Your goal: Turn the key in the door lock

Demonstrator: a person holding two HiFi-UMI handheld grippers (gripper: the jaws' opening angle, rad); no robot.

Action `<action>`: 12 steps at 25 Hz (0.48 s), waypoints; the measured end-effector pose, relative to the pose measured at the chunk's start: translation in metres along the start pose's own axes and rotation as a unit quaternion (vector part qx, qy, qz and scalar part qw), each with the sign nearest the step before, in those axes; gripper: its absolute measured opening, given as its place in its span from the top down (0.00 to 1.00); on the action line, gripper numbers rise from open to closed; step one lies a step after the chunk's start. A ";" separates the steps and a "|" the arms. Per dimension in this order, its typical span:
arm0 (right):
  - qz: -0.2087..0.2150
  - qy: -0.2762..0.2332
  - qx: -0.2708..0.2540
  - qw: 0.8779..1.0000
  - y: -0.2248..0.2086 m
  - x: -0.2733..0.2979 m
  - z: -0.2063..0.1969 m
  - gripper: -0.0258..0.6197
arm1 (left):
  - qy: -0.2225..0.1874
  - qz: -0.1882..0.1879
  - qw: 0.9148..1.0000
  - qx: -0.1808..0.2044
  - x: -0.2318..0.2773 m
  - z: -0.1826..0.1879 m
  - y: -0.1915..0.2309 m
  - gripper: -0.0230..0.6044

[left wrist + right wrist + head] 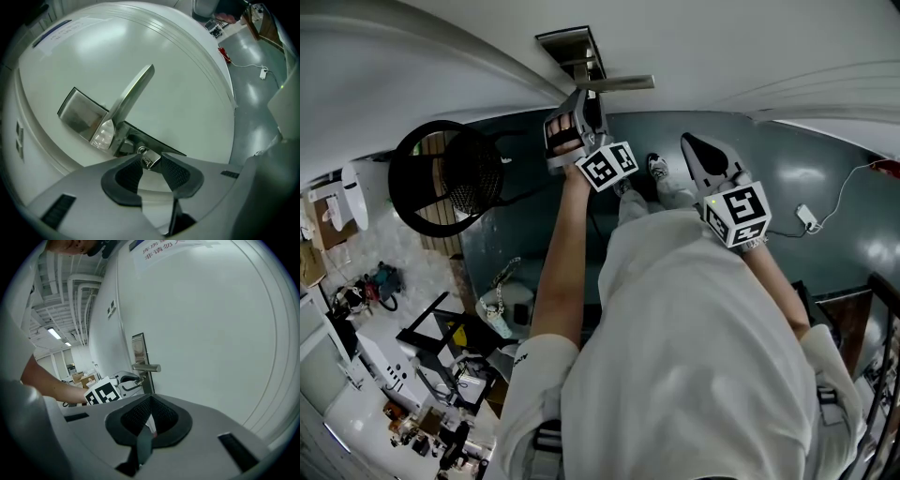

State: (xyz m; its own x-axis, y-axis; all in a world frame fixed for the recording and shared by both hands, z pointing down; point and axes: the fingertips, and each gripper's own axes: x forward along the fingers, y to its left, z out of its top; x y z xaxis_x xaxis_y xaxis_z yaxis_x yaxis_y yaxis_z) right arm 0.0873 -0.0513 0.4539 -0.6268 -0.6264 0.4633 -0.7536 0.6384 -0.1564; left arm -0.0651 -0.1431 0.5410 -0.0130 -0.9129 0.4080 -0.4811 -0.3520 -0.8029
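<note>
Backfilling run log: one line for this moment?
left hand-held gripper: open, key between jaws | right hand-held gripper: shut, empty, off door

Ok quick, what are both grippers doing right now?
Left gripper: open, jaws on either side of the key, not squeezing it.
Right gripper: shut, holding nothing.

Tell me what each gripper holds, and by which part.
Nothing. The left gripper stands open around the key, not pinching its head; the right gripper is shut and empty.
</note>
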 end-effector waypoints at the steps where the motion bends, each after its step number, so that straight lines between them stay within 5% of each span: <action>1: 0.000 0.000 0.000 1.000 0.000 0.000 -0.001 0.97 | -0.001 0.004 1.000 -0.004 0.001 0.000 0.000 0.76; 7: -0.005 0.002 -0.001 1.000 -0.003 0.000 0.001 0.97 | -0.015 0.009 0.996 -0.083 -0.001 0.001 0.004 0.78; 12: -0.008 0.006 -0.002 1.000 -0.006 -0.002 0.000 0.97 | -0.020 0.009 0.985 -0.172 -0.004 0.002 0.009 0.79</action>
State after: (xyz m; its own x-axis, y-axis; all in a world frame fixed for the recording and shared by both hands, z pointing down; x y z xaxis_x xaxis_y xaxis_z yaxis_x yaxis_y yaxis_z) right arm 0.0929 -0.0542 0.4536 -0.6116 -0.6313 0.4768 -0.7633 0.6294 -0.1457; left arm -0.0673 -0.1425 0.5313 0.0066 -0.9284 0.3716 -0.7496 -0.2506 -0.6127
